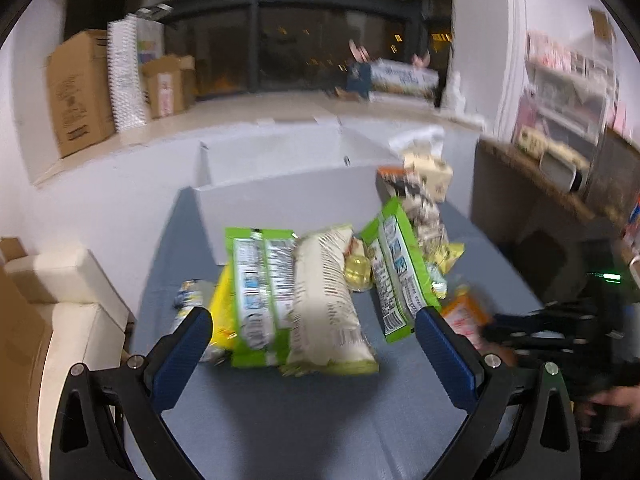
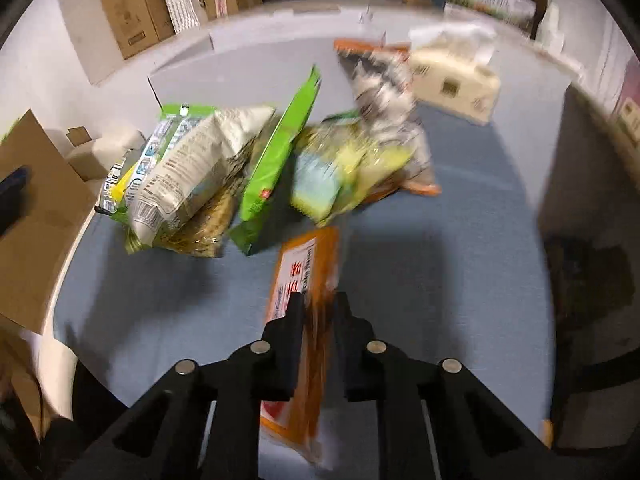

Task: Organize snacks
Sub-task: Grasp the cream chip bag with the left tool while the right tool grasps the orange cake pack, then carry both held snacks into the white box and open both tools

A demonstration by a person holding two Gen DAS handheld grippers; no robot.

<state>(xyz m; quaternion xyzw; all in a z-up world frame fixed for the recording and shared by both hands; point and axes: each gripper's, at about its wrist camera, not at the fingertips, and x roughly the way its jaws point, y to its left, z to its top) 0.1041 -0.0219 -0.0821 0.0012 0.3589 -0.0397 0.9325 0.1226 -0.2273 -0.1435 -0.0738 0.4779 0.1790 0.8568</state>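
— Orange, glossy flat packet with a white label and red characters point(image 2: 302, 280), pinched on edge between the black fingers of the right gripper point(image 2: 318, 312); jaws nearly together, pads pressed on both faces of the packet.

— And below it?

— Blue-grey tabletop point(image 2: 440, 264) beneath, packet tilted, far end pointing at the heap. Blurred print, unreadable.

— Left gripper?

— Left gripper point(image 1: 314, 320) spread wide, blue ribbed pads point(image 1: 186, 344) well apart, nothing between them but the near ends of the snacks. Gripping nothing.

— Just past those pads?

— Pale cream puffed bag with brown lines of print point(image 1: 328, 300), lying lengthwise in the middle. Touching its left side, bright green flat pack with white nutrition panels point(image 1: 256, 292), over a yellow wrapper point(image 1: 222, 312). Further left, small silvery foil pouch point(image 1: 190, 300) by the left pad.

— To the right?

— Second bright green flat pack point(image 1: 396, 272), propped on its edge and leaning. Between it and the cream bag, a clear yellowish lump, too blurred to name. Behind, crinkled black-and-white patterned bag with orange trim point(image 2: 388, 100), resting on a yellow-green translucent bag point(image 2: 348, 168).

— Further out?

— Open white cardboard box point(image 1: 264, 172) at the far side of the tabletop, just beyond the heap. Beige tissue pack with white tissue poking out point(image 2: 456, 76) at the far right. Brown cardboard cartons point(image 1: 80, 88) against the white wall.
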